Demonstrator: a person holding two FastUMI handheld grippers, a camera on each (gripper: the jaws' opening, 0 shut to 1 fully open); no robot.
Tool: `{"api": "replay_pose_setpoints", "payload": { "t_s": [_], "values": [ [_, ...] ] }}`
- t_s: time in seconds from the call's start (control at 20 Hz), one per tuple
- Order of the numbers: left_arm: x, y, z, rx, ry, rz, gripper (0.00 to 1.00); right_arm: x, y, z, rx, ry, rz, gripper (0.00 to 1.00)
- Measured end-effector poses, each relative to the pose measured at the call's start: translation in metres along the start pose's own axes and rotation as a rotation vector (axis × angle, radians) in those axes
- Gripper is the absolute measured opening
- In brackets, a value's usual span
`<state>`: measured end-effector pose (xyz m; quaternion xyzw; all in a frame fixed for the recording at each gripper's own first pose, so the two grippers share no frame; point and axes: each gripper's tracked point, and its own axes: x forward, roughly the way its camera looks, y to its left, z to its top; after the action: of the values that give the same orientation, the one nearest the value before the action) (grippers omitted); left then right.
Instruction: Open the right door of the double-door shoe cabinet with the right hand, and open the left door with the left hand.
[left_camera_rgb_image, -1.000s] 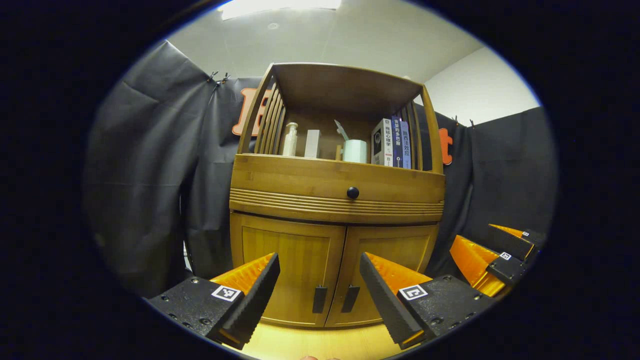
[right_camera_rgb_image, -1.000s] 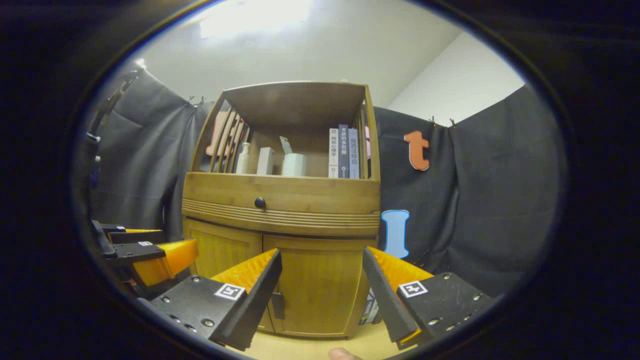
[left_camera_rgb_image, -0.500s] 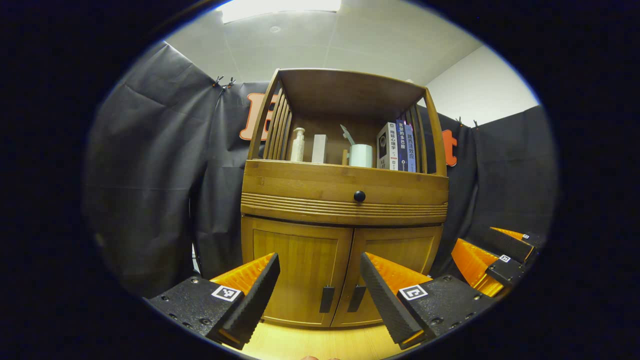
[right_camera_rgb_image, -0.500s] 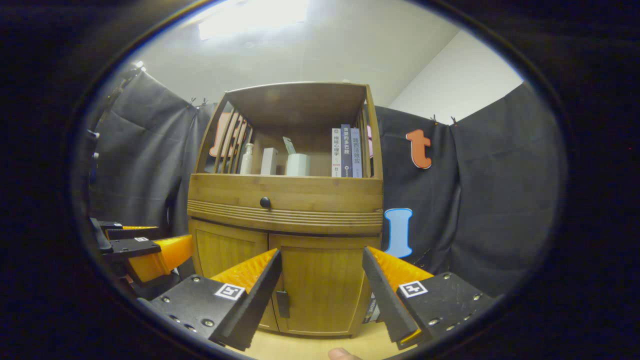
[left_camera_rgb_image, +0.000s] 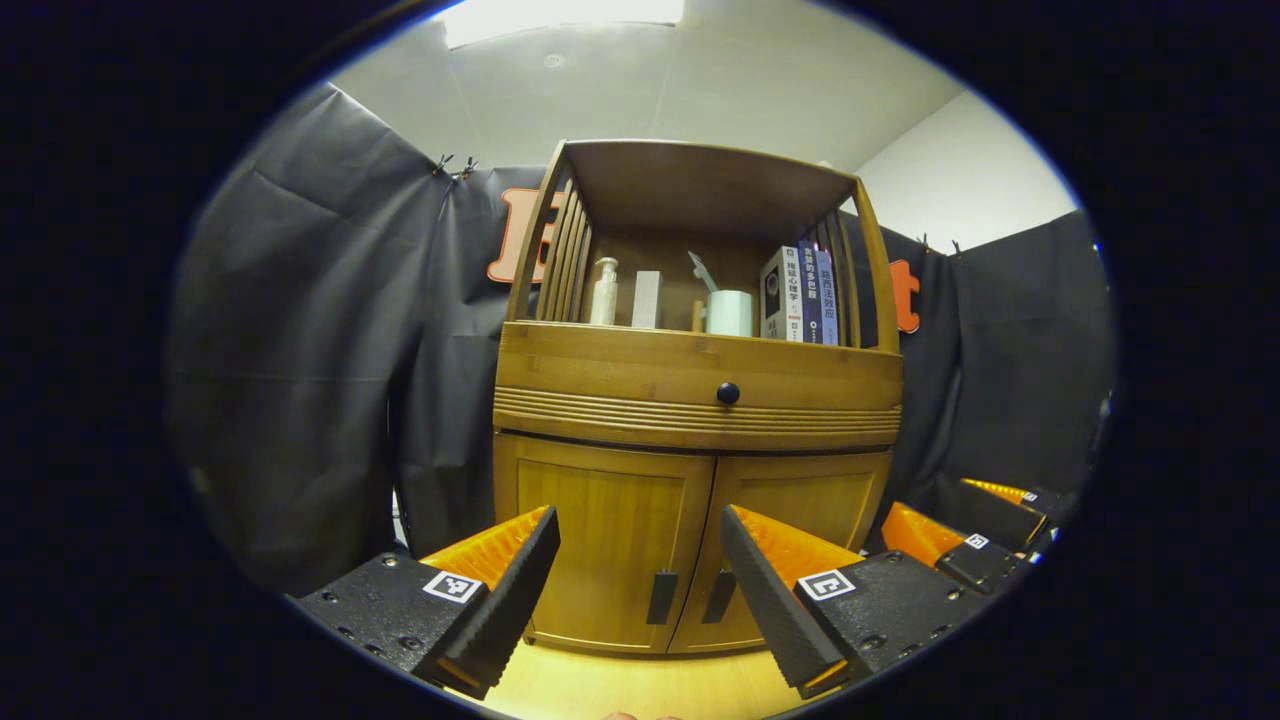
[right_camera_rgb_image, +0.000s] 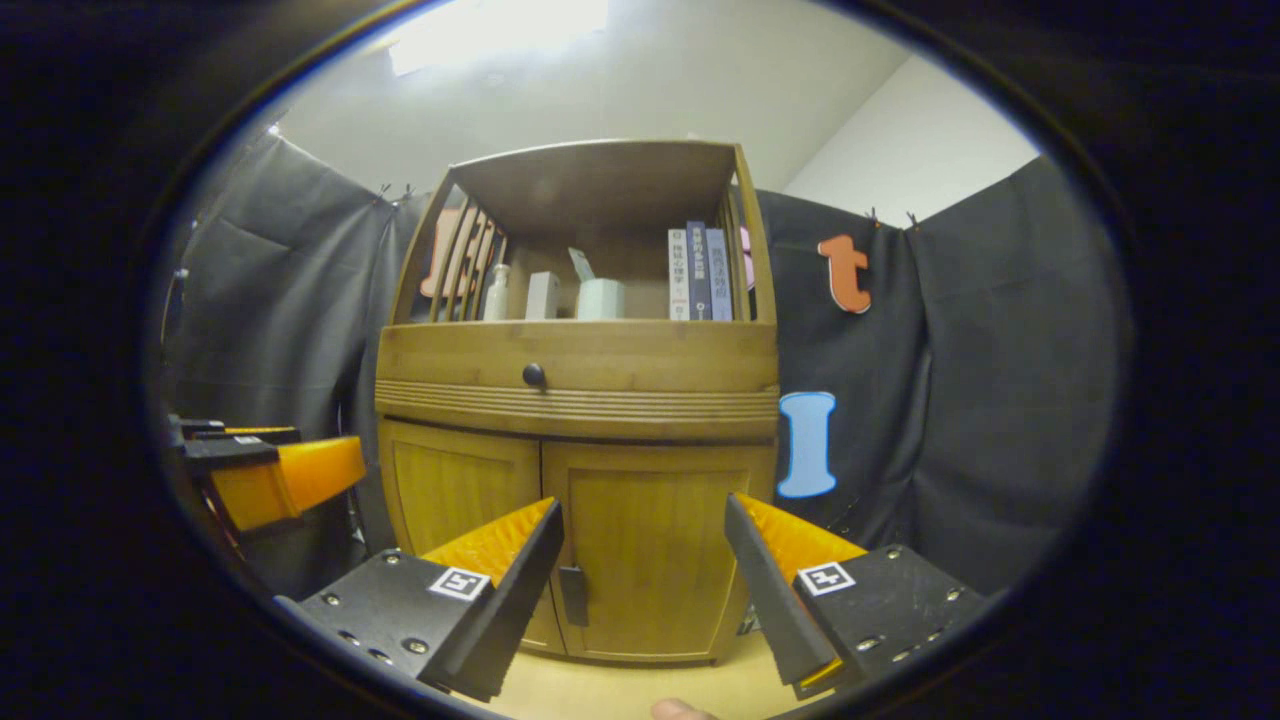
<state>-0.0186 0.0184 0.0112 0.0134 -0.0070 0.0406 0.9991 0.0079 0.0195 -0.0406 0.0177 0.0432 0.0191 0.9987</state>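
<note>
Left gripper view looks at the shoe cabinet (left_camera_rgb_image: 695, 390) standing on a pale wooden floor (left_camera_rgb_image: 640, 685) against the booth's black wall, with both lower doors closed. The left gripper (left_camera_rgb_image: 640, 590) is released, its fingers spread wide and holding nothing. Between those fingers, well beyond their tips, lie the left door (left_camera_rgb_image: 600, 545) and the two dark handles (left_camera_rgb_image: 662, 597) at the middle seam. The right door (left_camera_rgb_image: 800, 500) sits partly behind the right-hand finger. Off at the right edge is the right gripper (left_camera_rgb_image: 975, 535), apart from the cabinet.

In the right gripper view the right gripper (right_camera_rgb_image: 645, 590) is likewise spread wide and empty, framing the right door (right_camera_rgb_image: 655, 550), not touching it. On the open shelf at the top stand books (right_camera_rgb_image: 697, 275), a cup (right_camera_rgb_image: 600, 298) and a bottle (right_camera_rgb_image: 496, 292)
</note>
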Motion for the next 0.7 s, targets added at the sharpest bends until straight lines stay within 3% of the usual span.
{"api": "replay_pose_setpoints", "payload": {
  "t_s": [0.4, 0.6, 0.7],
  "values": [
    [-0.014, 0.072, 0.002, 0.043, 0.003, 0.163, 0.98, 0.053, 0.042, -0.076, 0.044, 0.178, 0.074, 0.96],
    [-0.018, 0.112, 0.002, 0.056, 0.011, 0.259, 0.99, 0.08, 0.062, -0.111, 0.033, 0.25, 0.085, 0.84],
    [-0.021, 0.13, 0.003, 0.063, 0.013, 0.302, 1.0, 0.097, 0.07, -0.129, 0.01, 0.277, 0.082, 0.84]
  ]
}}
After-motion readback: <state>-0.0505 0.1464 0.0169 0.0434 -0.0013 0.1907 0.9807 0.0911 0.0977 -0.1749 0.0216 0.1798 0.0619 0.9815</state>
